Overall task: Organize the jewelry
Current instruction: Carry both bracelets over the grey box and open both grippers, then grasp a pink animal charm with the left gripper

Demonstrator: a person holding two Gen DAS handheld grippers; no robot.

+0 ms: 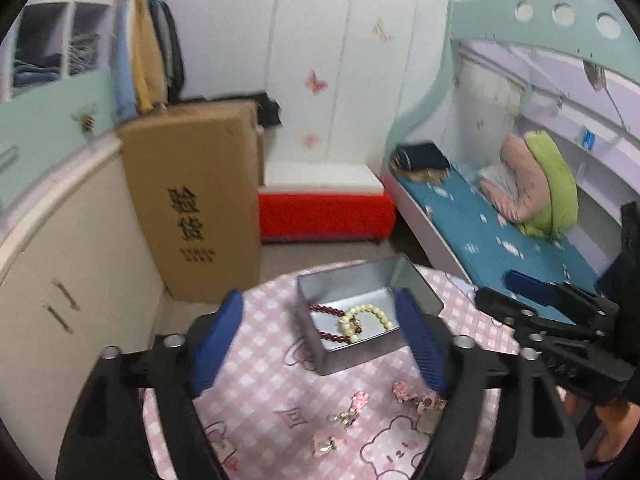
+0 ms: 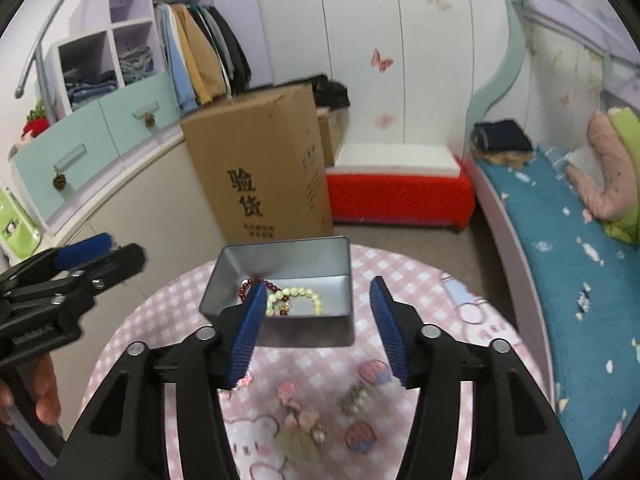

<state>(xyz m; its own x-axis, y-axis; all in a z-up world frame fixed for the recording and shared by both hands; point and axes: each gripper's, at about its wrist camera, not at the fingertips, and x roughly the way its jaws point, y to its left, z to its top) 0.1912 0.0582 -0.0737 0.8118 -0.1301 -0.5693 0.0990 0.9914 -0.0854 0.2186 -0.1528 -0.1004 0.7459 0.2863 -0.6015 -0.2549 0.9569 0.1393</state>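
A grey metal tin (image 1: 352,354) (image 2: 236,264) stands open on a round table with a pink checked cloth (image 1: 260,380) (image 2: 168,320). Inside lie a dark red bead bracelet (image 1: 326,312) (image 2: 245,291) and a cream pearl bracelet (image 1: 370,316) (image 2: 304,293). Small hair clips and trinkets (image 1: 412,398) (image 2: 298,412) lie on the cloth in front of the tin. My left gripper (image 1: 320,340) is open and empty, just before the tin. My right gripper (image 2: 318,328) is open and empty above the tin's near wall. Each gripper shows at the side of the other view.
A tall cardboard box (image 1: 196,200) (image 2: 260,164) stands behind the table beside a cream cabinet (image 1: 60,280). A red and white bench (image 1: 324,208) (image 2: 400,188) sits by the wall. A bed with blue bedding (image 1: 500,232) (image 2: 560,260) lies to the right.
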